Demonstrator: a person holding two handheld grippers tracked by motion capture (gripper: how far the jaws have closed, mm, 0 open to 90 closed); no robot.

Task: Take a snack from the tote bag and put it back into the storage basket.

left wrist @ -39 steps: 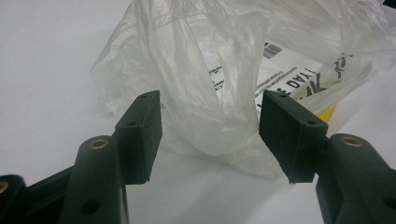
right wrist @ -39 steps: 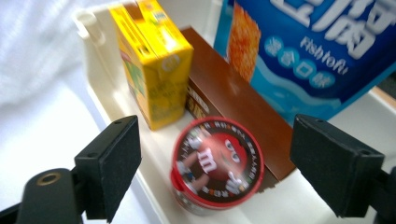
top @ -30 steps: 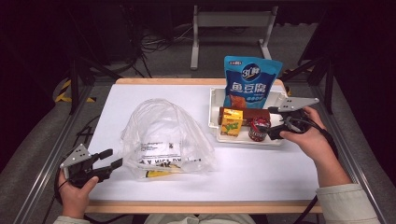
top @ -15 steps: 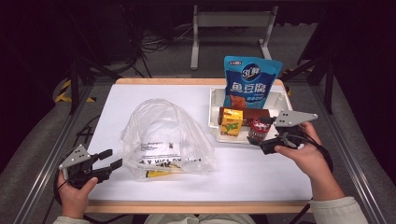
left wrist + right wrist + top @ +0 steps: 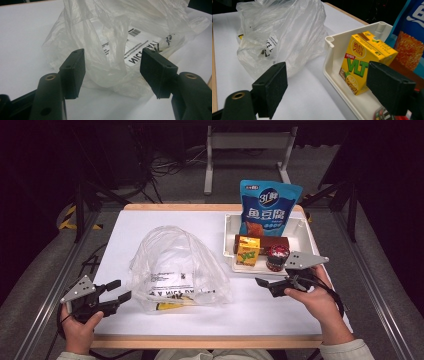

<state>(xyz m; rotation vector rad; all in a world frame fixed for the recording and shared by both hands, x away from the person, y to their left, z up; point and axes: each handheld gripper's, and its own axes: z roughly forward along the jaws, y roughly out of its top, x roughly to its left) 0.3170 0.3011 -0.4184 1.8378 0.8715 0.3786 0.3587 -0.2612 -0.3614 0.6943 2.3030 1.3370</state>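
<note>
High view: the bag (image 5: 176, 270) is seen mid-table, nothing packed yet — carton (image 5: 248, 250) and snacks are left in the tray (image 5: 301, 227). Left gripper (image 5: 120, 291) and right gripper (image 5: 263, 285) are held wide and empty — the packing is judged barely begun.

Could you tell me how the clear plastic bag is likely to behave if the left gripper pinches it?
The plastic bag looks thin and crumpled, so it will probably fold and sag rather than hold shape. Seemingly almost empty, it is likely light and may slide across the smooth table.
</note>
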